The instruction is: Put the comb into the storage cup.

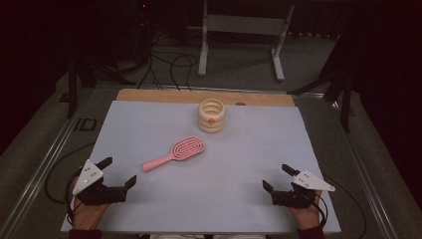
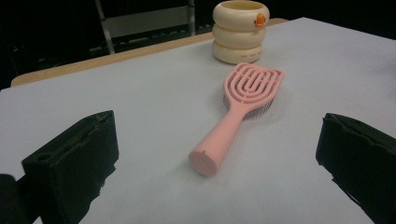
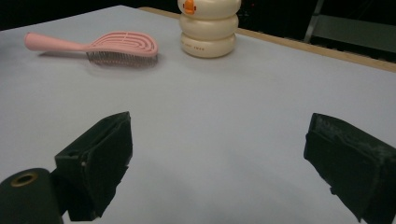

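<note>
Start step: both my tongs released, left gripper (image 1: 119,171) & right gripper (image 1: 273,176) idle. Hairbrush (image 2: 239,110) lies ahead of left; next: reach fwd, clamp handle.

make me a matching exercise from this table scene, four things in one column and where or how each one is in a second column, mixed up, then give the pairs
Column one:
1. pink hairbrush
2. cream ringed cup
3. left gripper
4. right gripper

Column two:
A. stands upright near the far edge of the white mat, an orange mark on its side
B. open, at the near right corner of the mat
C. lies flat mid-mat, bristles down, handle towards the near left
D. open, at the near left corner of the mat

Pairs: 1-C, 2-A, 3-D, 4-B
</note>
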{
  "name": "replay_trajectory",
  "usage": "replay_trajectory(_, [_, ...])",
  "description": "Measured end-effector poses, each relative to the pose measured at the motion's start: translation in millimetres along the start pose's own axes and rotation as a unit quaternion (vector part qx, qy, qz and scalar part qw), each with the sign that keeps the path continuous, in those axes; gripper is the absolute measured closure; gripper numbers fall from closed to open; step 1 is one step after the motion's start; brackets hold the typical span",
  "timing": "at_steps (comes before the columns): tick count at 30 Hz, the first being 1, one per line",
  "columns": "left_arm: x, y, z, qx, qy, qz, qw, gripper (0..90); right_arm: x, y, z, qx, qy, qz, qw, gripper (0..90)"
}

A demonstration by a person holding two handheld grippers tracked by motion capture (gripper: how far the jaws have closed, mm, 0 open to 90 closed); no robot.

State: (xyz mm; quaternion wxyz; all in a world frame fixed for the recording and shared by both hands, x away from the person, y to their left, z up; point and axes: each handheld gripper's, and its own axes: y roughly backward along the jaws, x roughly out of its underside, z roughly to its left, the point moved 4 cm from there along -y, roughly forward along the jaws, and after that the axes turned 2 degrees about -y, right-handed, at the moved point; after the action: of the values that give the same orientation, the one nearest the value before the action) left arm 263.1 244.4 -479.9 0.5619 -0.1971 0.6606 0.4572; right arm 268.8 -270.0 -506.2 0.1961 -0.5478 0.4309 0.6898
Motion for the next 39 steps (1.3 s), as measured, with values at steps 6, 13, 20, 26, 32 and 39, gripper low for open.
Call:
replay_trajectory(6, [-4.6, -4.8, -0.2, 0.005, -0.005, 0.004, 1.0, 0.0, 0.2, -0.2, -0.2, -0.001, 0.0, 0.001, 1.0, 8.0])
replay_trajectory(13, [-9.1, -17.2, -0.7, 0.017, -0.015, 0.017, 0.9996, 0.0, 0.7, -0.4, -0.6, -0.001, -0.001, 0.002, 1.0, 8.0])
replay_trajectory(20, [-14.2, -28.0, -1.7, 0.028, -0.027, 0.03, 0.9988, 0.0, 0.9, -0.7, -0.4, -0.001, -0.004, 0.003, 1.0, 8.0])
replay_trajectory(26, [-18.4, -36.9, -2.5, 0.035, -0.038, 0.044, 0.9977, 0.0, 1.5, -1.1, -0.4, -0.003, -0.002, 0.007, 1.0, 8.0])
replay_trajectory(32, [-21.6, -46.2, -3.8, 0.044, -0.049, 0.059, 0.9961, 0.0, 1.7, -1.2, -0.5, -0.004, -0.001, 0.008, 1.0, 8.0])
replay_trajectory(39, [-24.2, -56.5, -4.6, 0.051, -0.061, 0.078, 0.9937, 0.0, 1.7, -1.5, -0.6, -0.004, 0.0, 0.007, 1.0, 8.0])
